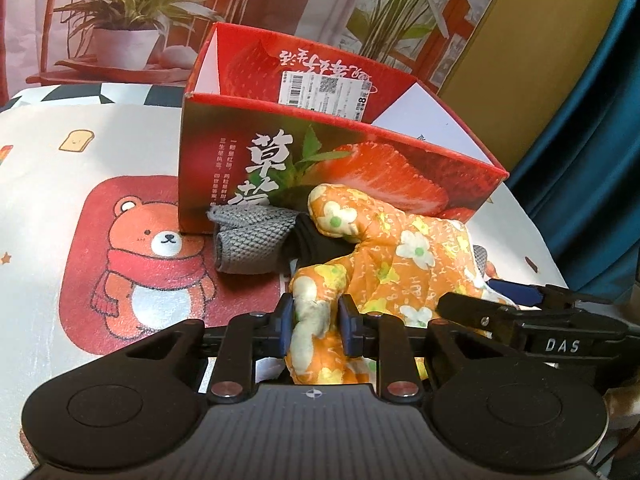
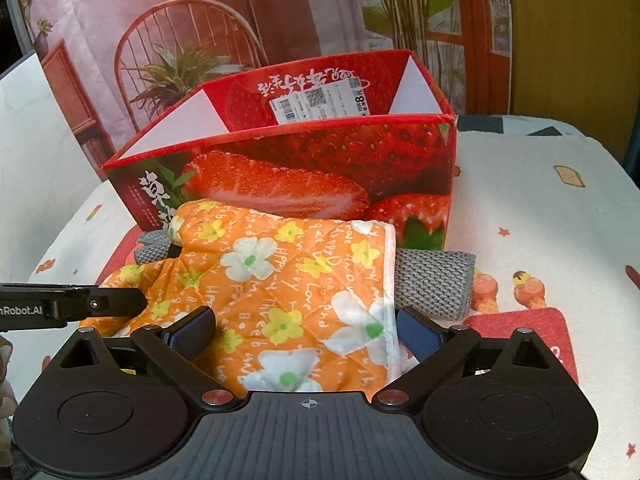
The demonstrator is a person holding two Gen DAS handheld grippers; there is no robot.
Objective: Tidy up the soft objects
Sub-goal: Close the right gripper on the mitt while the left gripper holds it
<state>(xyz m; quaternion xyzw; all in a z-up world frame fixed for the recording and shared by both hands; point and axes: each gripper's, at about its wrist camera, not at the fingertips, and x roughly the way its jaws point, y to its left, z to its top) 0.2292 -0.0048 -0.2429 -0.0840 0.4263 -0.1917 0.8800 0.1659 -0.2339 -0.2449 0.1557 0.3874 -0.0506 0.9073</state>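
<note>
A: What does the left gripper (image 1: 316, 322) have?

B: Its blue pads (image 1: 286, 322) are clamped on a bunched fold of the orange floral oven mitt (image 1: 384, 256). The rest of the mitt spreads ahead of it and off to its right.

A: And the right gripper (image 2: 306, 330)?

B: Its jaws stand wide, one on each side of the mitt's cuff end, with the white-trimmed edge just inside the right-hand pad (image 2: 416, 334). The pads are not pressing on the cloth.

A: What lies past the mitt?

B: A grey knitted cloth (image 1: 250, 240) pokes out from under it on both sides, with something dark tucked between the two. Straight ahead of both grippers stands an open red strawberry box (image 1: 340, 168), touching the mitt's far end. A white barcode label (image 1: 326, 90) is stuck on its inner back wall.

A: The surface?

B: A soft white cover (image 1: 132, 140) printed with small toast slices and stars. Ahead and left of the left gripper is a red panel showing a bear in a scarf (image 1: 160, 264).

A: And the room behind?

B: A printed backdrop (image 2: 224, 12) with a wire chair and potted plants. A yellow panel (image 1: 532, 40) and a teal curtain (image 1: 600, 140) are to the right.
</note>
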